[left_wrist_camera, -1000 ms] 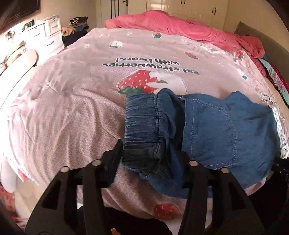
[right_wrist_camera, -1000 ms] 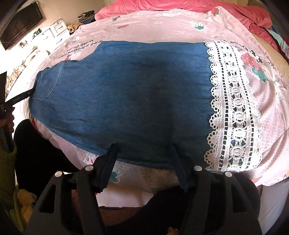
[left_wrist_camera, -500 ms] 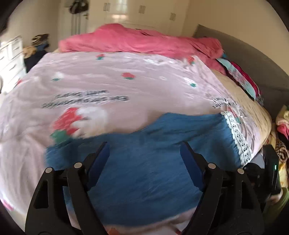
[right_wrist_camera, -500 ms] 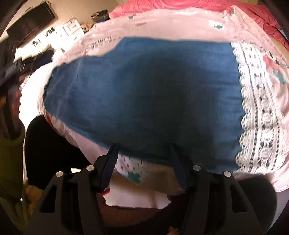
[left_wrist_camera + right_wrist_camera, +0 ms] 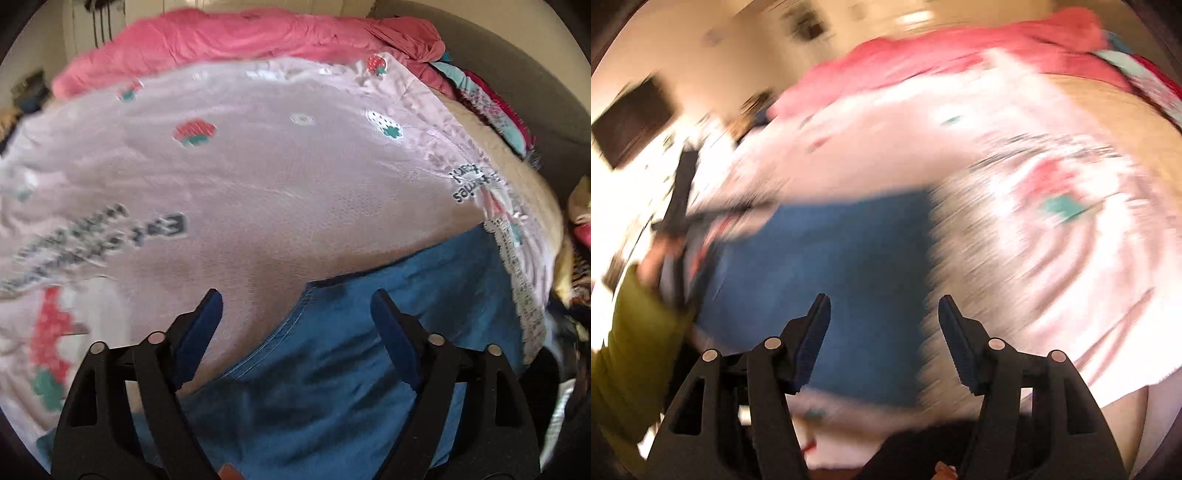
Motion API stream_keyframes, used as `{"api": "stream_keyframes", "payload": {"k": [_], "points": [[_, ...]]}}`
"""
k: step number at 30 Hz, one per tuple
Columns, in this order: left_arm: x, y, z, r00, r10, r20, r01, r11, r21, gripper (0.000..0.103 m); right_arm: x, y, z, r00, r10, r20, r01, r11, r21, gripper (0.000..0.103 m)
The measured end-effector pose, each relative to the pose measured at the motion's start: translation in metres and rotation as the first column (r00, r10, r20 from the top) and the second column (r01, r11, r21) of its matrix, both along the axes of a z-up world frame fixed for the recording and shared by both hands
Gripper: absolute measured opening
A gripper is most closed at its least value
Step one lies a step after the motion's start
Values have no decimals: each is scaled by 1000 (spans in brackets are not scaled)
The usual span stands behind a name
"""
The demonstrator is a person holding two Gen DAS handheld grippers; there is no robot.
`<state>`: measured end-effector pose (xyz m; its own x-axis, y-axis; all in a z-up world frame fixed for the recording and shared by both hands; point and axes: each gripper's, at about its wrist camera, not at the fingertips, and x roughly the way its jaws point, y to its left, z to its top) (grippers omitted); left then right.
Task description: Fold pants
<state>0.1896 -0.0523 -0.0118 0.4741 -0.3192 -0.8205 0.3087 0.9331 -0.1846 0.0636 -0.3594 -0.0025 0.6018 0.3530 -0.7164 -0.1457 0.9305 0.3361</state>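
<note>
Both grippers let go; the pants lie flat on the bed.
The left gripper [image 5: 295,314], whose jaws have just been closing a little, and the right gripper [image 5: 884,314] now hang spread and empty above the pants [image 5: 351,369], so one fold looks finished.

Pants [image 5: 332,369]: flat on the bedspread [image 5: 258,192], at the bed's near edge.
Blanket [image 5: 221,37]: bunched behind the bedspread, at the far side.
Clothes pile [image 5: 491,99]: right of the blanket.

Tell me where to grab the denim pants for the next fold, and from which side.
Probably the stitched edge of the denim pants, where it lies flat on the pink bedspread. Bring the open left tool from the bedspread side, one finger sliding under that free edge.
</note>
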Motion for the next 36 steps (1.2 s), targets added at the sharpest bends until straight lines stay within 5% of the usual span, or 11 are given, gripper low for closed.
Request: {"api": "stream_keyframes", "payload": {"k": [2,5,10,13,16,18,26,32,36], "points": [[4,5,-10,999,-6,-33,4,998,-68,57,27,-19,2,999,-40,-2,40,999,17,60],[5,5,-23,998,-37,-56,33,997,-68,49,74,-35,-7,997,-56,-46,57,998,22,56],[8,6,-29,995,-72,-65,65,991,-113,48,132,-26,-40,993,-16,-120,14,1000,-21,46],[7,2,-29,993,-94,-75,84,989,-124,44,137,-18,-55,990,7,-141,-9,1000,-16,42],[5,-6,-28,986,-139,-90,122,977,-174,33,125,-13,-50,991,64,-120,-62,998,18,25],[3,-12,-31,983,-155,-93,136,973,-185,14,113,-7,-46,992,84,-91,-84,996,-1,20],[-3,-21,-4,991,-102,80,111,988,-104,6,108,-6,-8,994,84,66,-79,994,-74,18],[8,-36,-25,991,-80,104,77,997,32,6,151,13,-44,991,112,-78,-126,968,-217,19],[13,-35,-34,993,-66,100,61,997,56,15,151,15,-54,992,98,-73,-113,963,-245,28]]}}
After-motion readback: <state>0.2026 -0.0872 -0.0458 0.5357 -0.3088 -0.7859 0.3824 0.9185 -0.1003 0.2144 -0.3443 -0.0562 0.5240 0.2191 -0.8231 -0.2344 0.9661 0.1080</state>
